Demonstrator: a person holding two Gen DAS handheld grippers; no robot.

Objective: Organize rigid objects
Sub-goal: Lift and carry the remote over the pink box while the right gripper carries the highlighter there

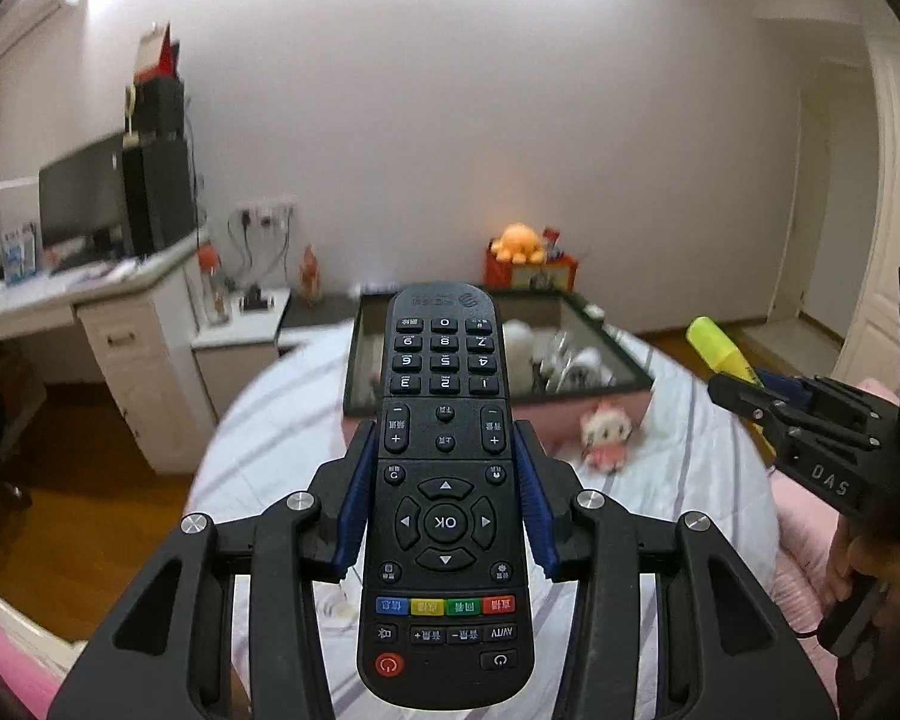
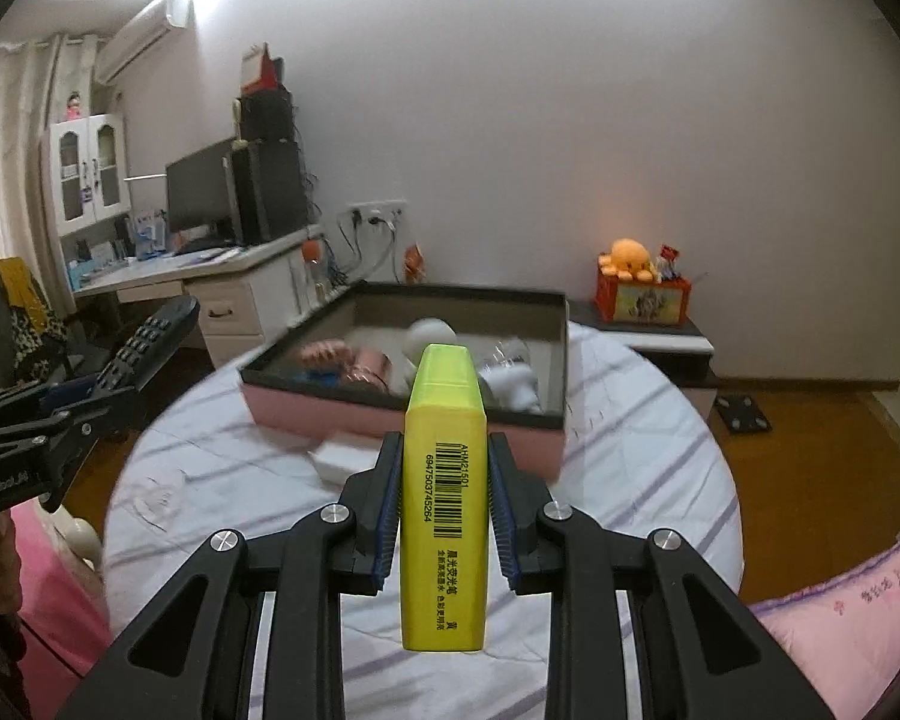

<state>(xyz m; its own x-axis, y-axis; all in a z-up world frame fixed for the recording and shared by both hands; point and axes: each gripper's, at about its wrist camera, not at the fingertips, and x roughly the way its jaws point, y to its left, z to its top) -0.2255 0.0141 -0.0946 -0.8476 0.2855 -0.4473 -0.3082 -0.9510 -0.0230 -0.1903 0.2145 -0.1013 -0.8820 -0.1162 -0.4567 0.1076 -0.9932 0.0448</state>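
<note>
— What do we have under everything?
— We see a bed [image 2: 222, 468] with a white sheet striped in purple.
— And lying on it?
— We see a pink box [image 2: 390, 426] with a dark rim, a small plush doll [image 1: 606, 435] beside it, and a flat white block [image 2: 342, 459] touching its front.

— Where did the box [image 2: 402, 420] sit relative to the right gripper [image 2: 444, 498]?
— Straight ahead of it on the bed [image 2: 630, 480], with the highlighter [image 2: 444, 504] between its fingers pointing at it.
— And the left gripper [image 1: 444, 498]?
— It held the remote [image 1: 444, 480] lengthwise, box beyond the remote's far end. A small doll [image 1: 606, 432] lay just before the box, ahead and right. The desk [image 1: 108, 294] stood far left.
</note>
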